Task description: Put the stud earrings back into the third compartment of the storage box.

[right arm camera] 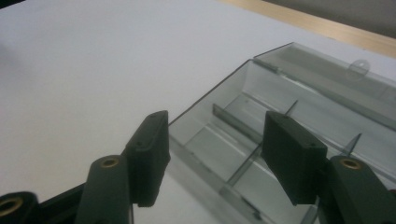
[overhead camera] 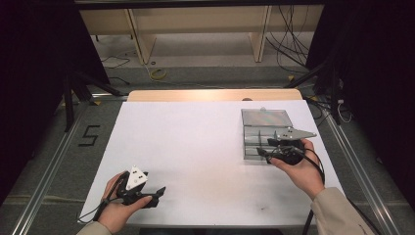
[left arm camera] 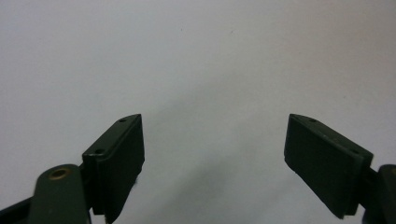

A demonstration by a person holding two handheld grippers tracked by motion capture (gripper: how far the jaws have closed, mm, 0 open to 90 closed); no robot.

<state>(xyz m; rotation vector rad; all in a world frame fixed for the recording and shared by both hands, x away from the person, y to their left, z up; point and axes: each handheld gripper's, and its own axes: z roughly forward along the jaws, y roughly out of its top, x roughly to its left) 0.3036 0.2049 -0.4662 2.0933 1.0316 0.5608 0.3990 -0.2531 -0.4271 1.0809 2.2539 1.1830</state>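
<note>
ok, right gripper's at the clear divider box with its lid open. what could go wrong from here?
1. The right gripper straddles the near wall of the clear compartment box, jaws open. Closing there could tip or drag it, since it looks light.
2. The inner dividers look thin, and a jaw lowered inside could bend or catch one.
3. The left gripper is open over the white table, far from the box, so nothing braces it against sliding.
</note>
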